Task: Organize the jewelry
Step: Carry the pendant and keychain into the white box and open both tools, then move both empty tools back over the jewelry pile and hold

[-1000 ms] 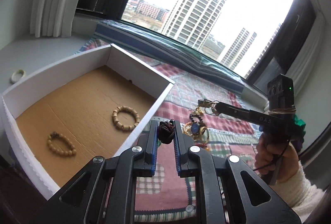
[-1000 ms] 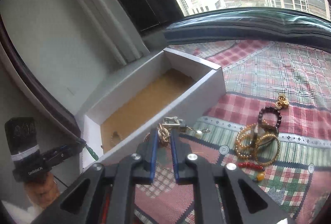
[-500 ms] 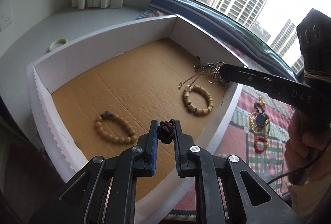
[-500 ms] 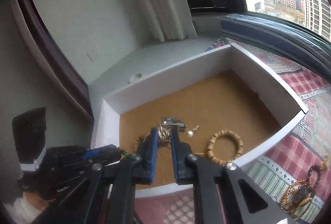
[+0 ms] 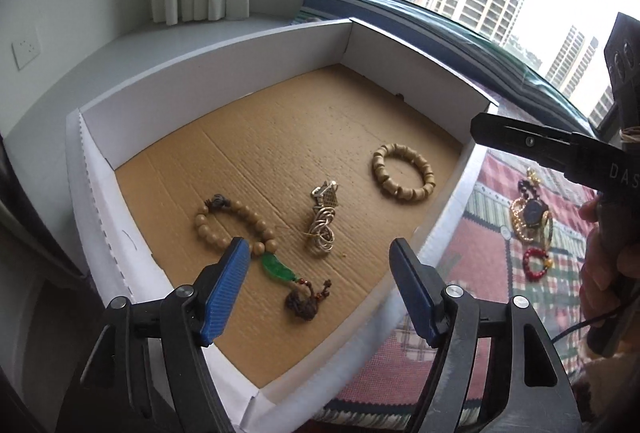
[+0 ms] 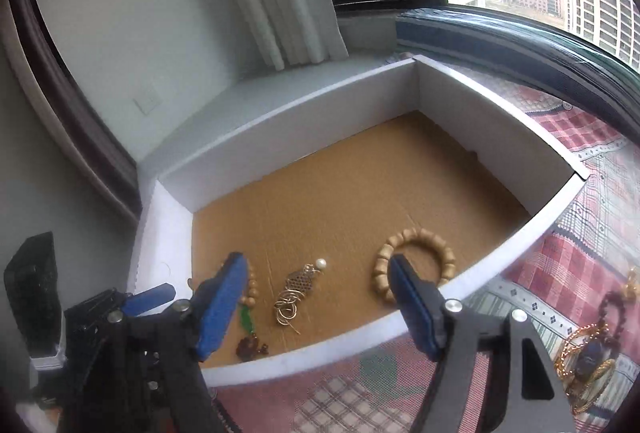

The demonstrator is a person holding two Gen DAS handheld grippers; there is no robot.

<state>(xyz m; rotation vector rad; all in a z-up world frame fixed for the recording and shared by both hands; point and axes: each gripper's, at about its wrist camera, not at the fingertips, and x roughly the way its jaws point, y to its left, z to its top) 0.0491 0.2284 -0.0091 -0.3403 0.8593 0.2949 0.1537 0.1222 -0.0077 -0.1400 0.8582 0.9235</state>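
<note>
The green pendant charm [image 5: 276, 269] lies on the box's [image 5: 224, 49] cardboard floor, just past my left gripper [image 5: 318, 287], between its wide-spread fingers and touching neither. The metal chain tangle [image 6: 294, 293] lies likewise between my right gripper's [image 6: 316, 303] wide fingers. Two wooden bead bracelets [image 5: 402, 172] flank them. My left view alone shows the right hand [image 5: 608, 257] gripping its handle over the plaid cloth [image 5: 480, 273]; the right view shows the remaining jewelry pile [image 6: 588, 357] closer. Both grippers tilt down over the box's near wall.
</note>
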